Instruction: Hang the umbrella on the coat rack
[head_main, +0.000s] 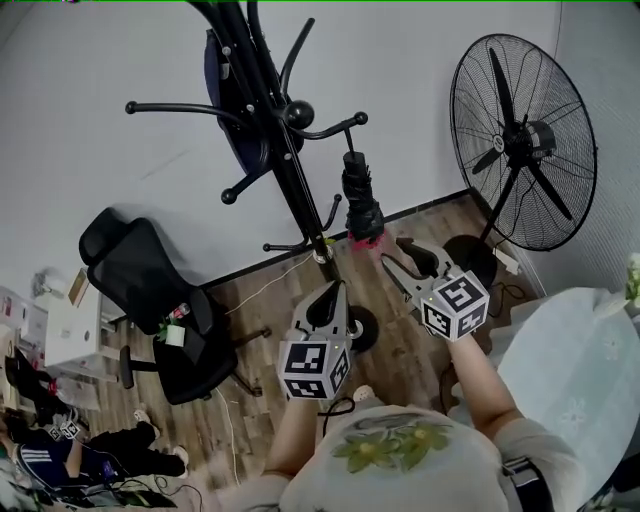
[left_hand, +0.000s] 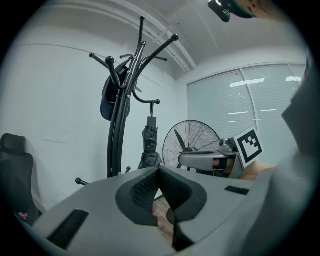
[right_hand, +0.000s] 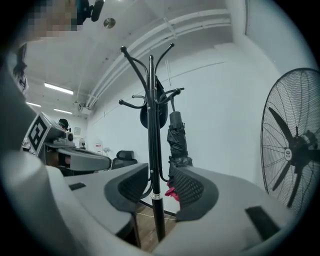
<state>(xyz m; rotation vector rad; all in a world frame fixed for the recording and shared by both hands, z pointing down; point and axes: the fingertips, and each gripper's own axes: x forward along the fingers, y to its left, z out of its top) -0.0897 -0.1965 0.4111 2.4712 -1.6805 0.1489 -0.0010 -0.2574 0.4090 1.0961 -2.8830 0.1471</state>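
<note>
Right gripper (right_hand: 160, 169): jaws apart, nothing between the pads. It points level. Through the gap I see only the pole of the coat rack (right_hand: 153, 125), standing beyond the jaw tips and clear of them.

Left gripper (left_hand: 159, 169): jaws together at the tips, nothing clamped. It points slightly downward and sits just to the left of my right gripper, a little behind it in the head view.

Umbrella (right_hand: 177, 137): ahead of the right gripper, just right of the rack pole, apart from both grippers. It is black and folded, and it hangs upright by its top end from one of the rack's curved arms. There is a pink-red patch at its lower end. From the left gripper it lies ahead and slightly right, between the rack pole and the fan.

Dark blue item (left_hand: 112, 102): hangs higher on the rack, on the far side of the pole from the umbrella. I cannot tell what it is.

Fan (head_main: 523, 140): large standing fan, ahead and to the right of the right gripper, against the white wall (head_main: 120, 60).

Office chair (head_main: 160, 310): black, well to the left of the left gripper, on the wooden floor (head_main: 400, 350).
</note>
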